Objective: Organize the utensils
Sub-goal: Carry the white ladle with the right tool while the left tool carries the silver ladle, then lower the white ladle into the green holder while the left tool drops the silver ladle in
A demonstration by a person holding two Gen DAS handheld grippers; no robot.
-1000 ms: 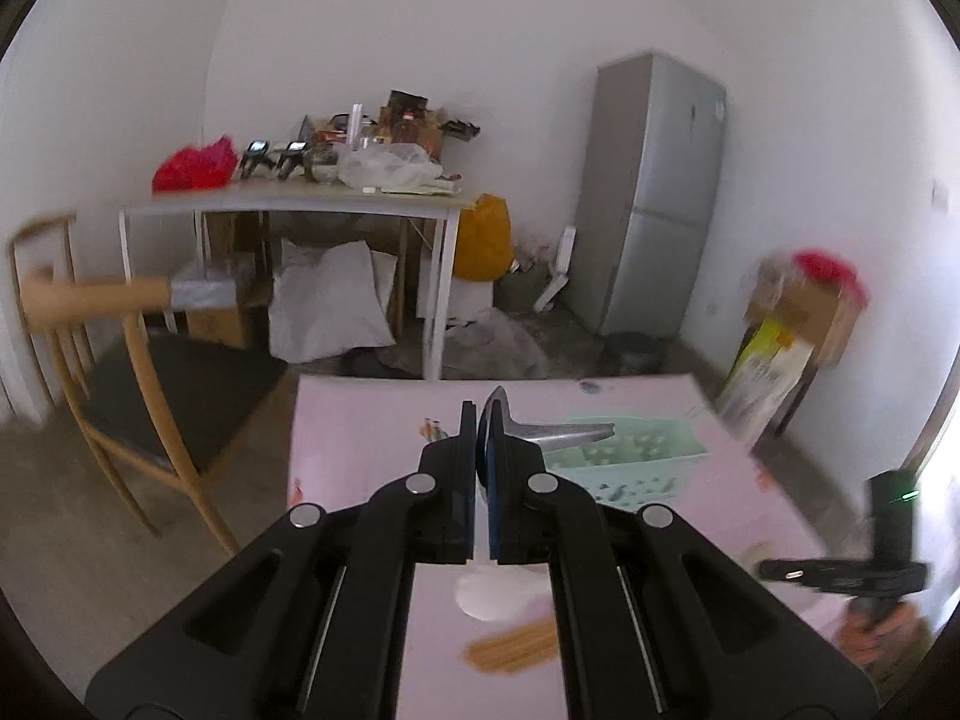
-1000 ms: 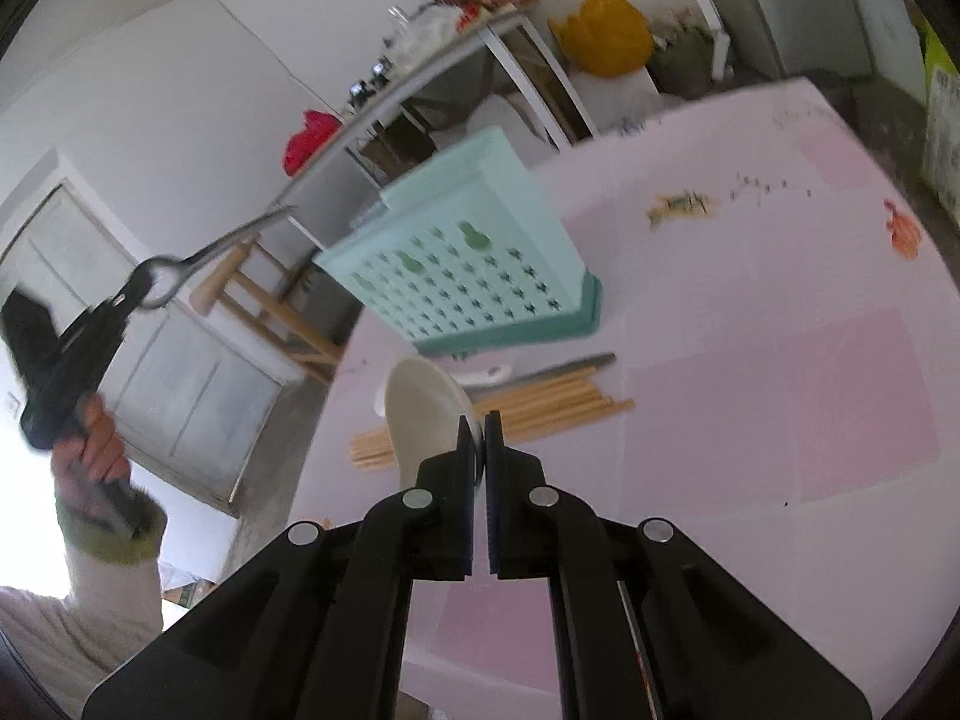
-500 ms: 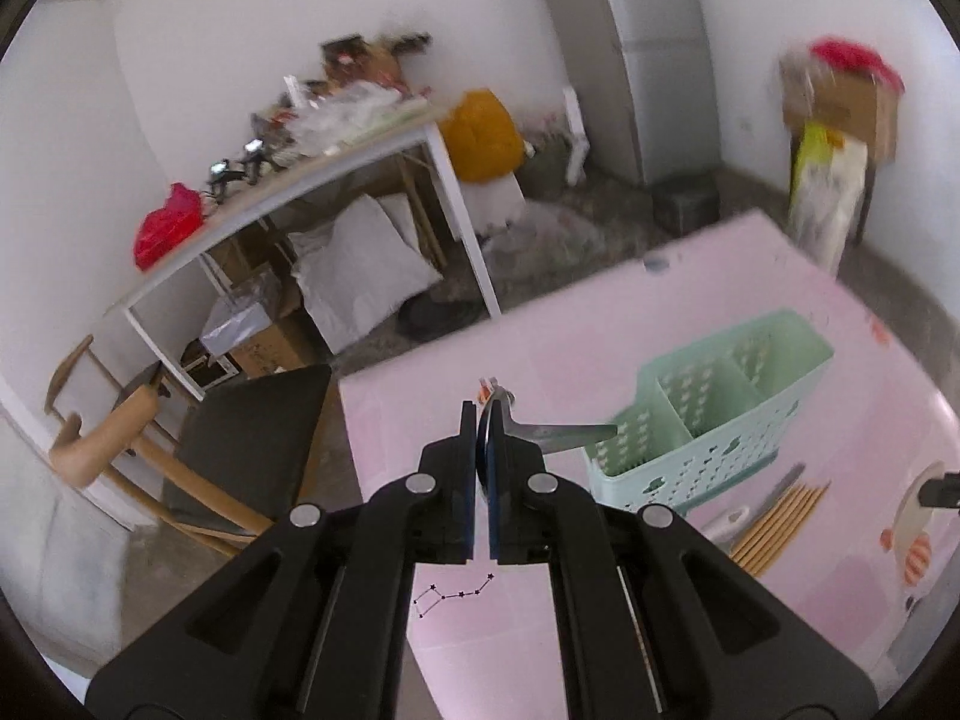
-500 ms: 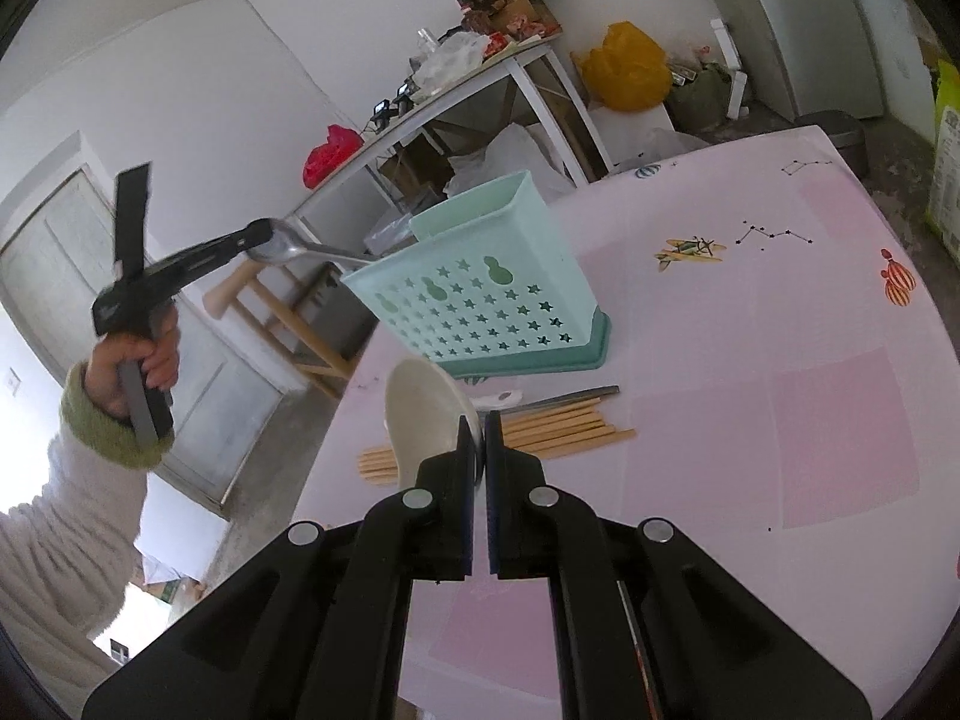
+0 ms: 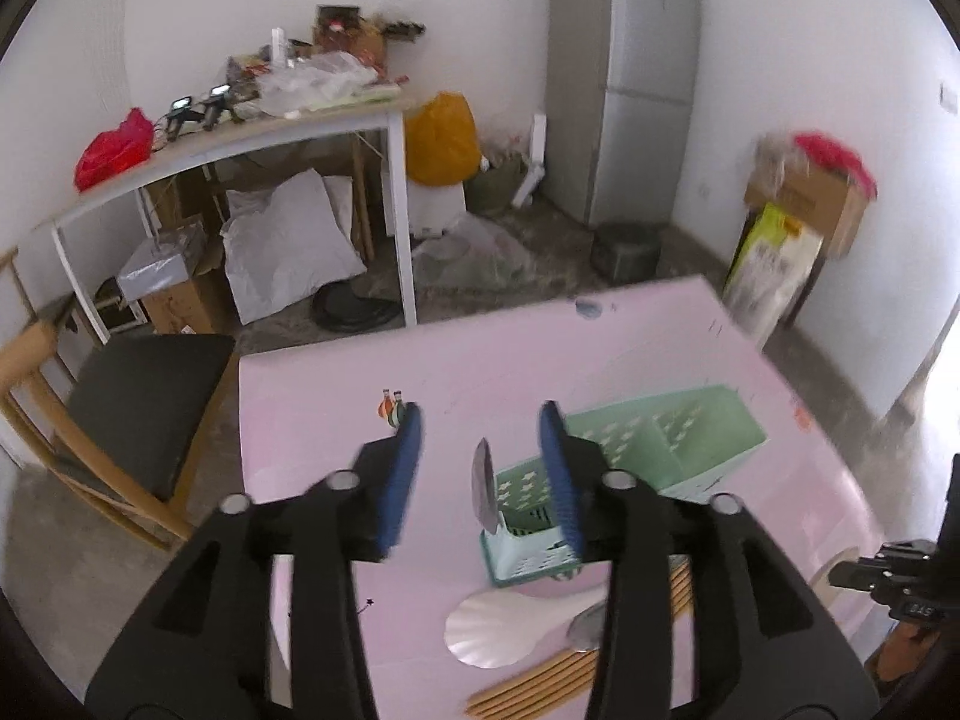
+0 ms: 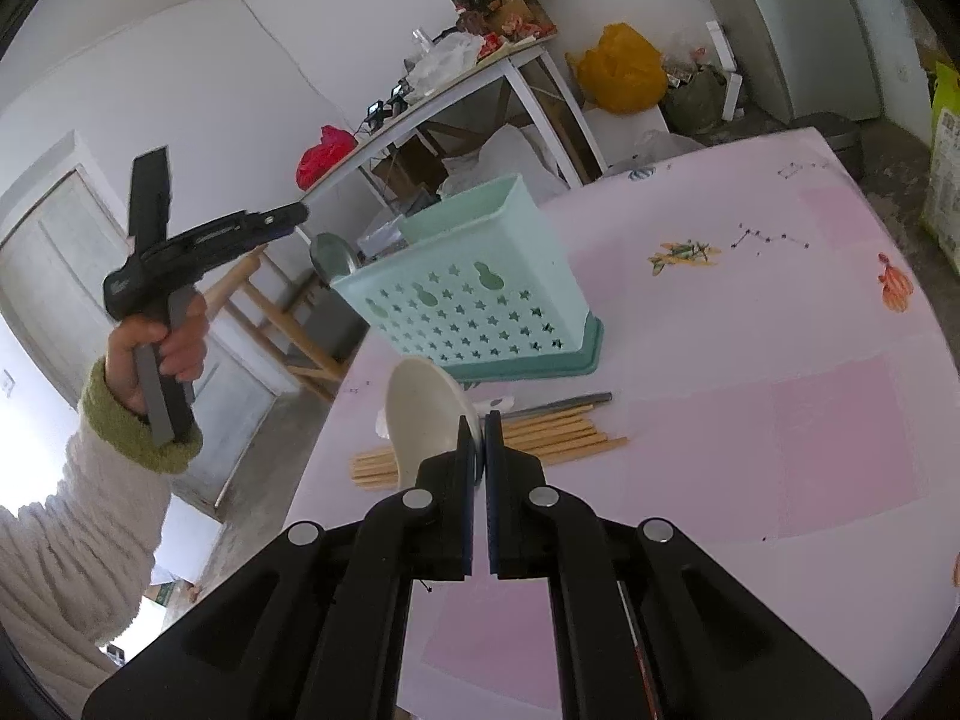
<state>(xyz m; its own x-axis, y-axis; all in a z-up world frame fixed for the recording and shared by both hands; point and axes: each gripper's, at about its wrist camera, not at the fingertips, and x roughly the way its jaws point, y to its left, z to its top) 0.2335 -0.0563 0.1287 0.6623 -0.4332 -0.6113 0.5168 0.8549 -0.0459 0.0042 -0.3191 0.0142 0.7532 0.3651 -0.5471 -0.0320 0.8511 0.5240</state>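
One Spoon Freed Over the Caddy

One metal spoon [image 5: 485, 495] has just left the left gripper [image 5: 480, 468]: a moment ago those fingers were clamped on it, and now they are spreading, blue pads clear of it on either side. It stands upright between the fingers, bowl up, handle down in the near compartment of the mint caddy [image 5: 654, 450]. That reads as one utensil filed. The spoon looks thin, grey and dull-shiny. Below the fingers on the pink tabletop [image 5: 336, 384] lie a white rice paddle [image 5: 510, 621] and wooden chopsticks [image 5: 534, 681], still unsorted. The right gripper [image 6: 480, 438] stays clenched and empty, just above the paddle.
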